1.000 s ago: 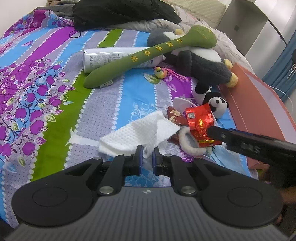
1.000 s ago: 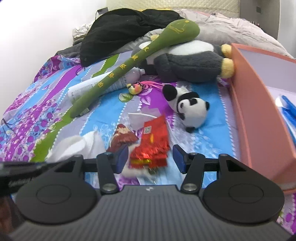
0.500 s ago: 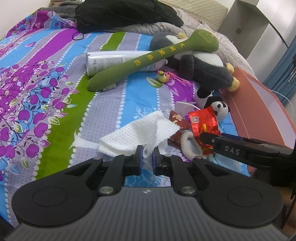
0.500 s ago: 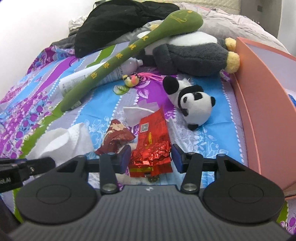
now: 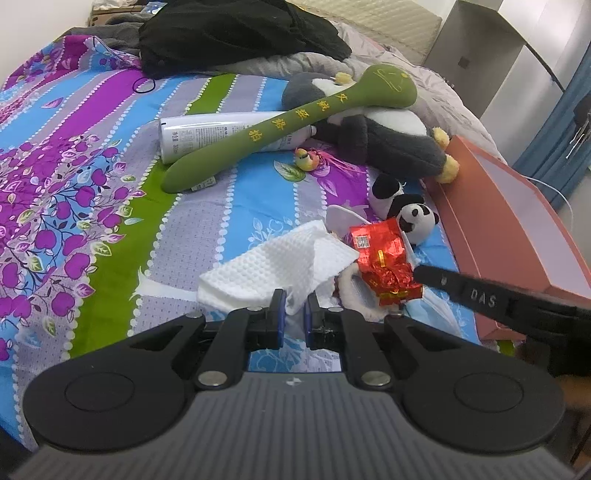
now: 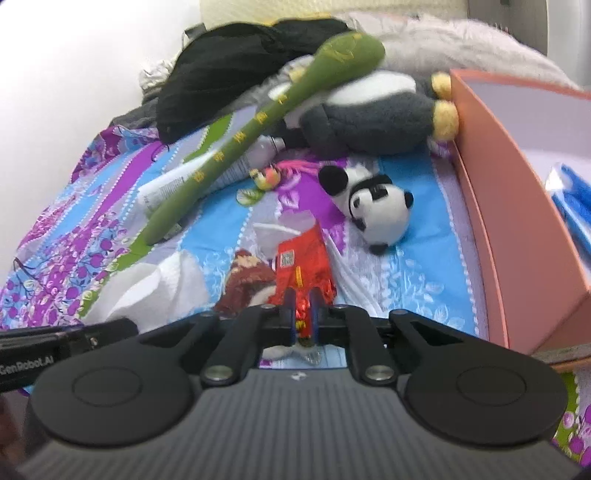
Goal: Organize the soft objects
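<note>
My left gripper (image 5: pixel 293 308) is shut on the near edge of a white textured cloth (image 5: pixel 280 264) lying on the bedspread. My right gripper (image 6: pixel 302 308) is shut on the near end of a red foil packet (image 6: pixel 301 264), which also shows in the left wrist view (image 5: pixel 384 258). A small panda plush (image 6: pixel 373 210) lies just beyond the packet. A large grey and white plush (image 5: pixel 384 140) lies farther back with a long green plush stick (image 5: pixel 280 129) across it. The white cloth shows at the left in the right wrist view (image 6: pixel 155 291).
An orange box (image 6: pixel 517 229) stands open along the right, holding something blue (image 6: pixel 576 206). A white tube (image 5: pixel 207 134) lies under the green stick. A brown wrapper (image 6: pixel 247 280) lies beside the red packet. Black clothing (image 5: pixel 236 33) is piled at the bed's far end.
My right gripper has closed from open onto the red foil packet. My left gripper stays shut on the white cloth and has hardly moved.
</note>
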The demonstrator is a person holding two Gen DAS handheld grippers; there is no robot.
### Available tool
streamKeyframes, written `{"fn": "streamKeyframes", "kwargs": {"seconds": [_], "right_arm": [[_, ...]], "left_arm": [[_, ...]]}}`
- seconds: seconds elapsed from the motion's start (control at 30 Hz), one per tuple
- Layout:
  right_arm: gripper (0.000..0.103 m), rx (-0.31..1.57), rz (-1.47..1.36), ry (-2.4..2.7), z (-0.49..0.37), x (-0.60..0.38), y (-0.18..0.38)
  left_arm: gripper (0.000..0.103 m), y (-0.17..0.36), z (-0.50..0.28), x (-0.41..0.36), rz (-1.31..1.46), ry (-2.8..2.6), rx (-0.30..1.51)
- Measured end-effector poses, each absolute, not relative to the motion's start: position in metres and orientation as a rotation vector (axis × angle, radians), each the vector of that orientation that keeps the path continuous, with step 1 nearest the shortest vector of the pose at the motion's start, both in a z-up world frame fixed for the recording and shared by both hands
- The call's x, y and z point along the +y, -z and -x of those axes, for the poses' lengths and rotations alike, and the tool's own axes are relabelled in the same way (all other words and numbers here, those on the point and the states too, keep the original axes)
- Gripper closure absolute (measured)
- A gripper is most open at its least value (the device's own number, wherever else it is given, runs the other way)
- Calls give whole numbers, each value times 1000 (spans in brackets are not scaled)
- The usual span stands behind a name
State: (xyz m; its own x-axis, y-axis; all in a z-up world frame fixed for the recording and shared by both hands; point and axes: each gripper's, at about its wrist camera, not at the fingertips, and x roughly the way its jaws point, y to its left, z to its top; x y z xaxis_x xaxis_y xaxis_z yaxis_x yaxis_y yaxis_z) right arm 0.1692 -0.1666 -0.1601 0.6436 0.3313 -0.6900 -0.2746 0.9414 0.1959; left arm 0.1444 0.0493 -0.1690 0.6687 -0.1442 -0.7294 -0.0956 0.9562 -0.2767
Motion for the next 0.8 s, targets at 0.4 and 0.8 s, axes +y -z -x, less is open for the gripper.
{"fn": "streamKeyframes", "kwargs": {"seconds": [0.4, 0.8], "right_arm": [[43, 844, 49, -321, -182, -144, 198], [48, 767, 3, -335, -169, -160, 155]], "left_arm": [[91, 167, -139, 51, 299, 7, 864], [91, 149, -152, 46, 270, 17, 854]]}}
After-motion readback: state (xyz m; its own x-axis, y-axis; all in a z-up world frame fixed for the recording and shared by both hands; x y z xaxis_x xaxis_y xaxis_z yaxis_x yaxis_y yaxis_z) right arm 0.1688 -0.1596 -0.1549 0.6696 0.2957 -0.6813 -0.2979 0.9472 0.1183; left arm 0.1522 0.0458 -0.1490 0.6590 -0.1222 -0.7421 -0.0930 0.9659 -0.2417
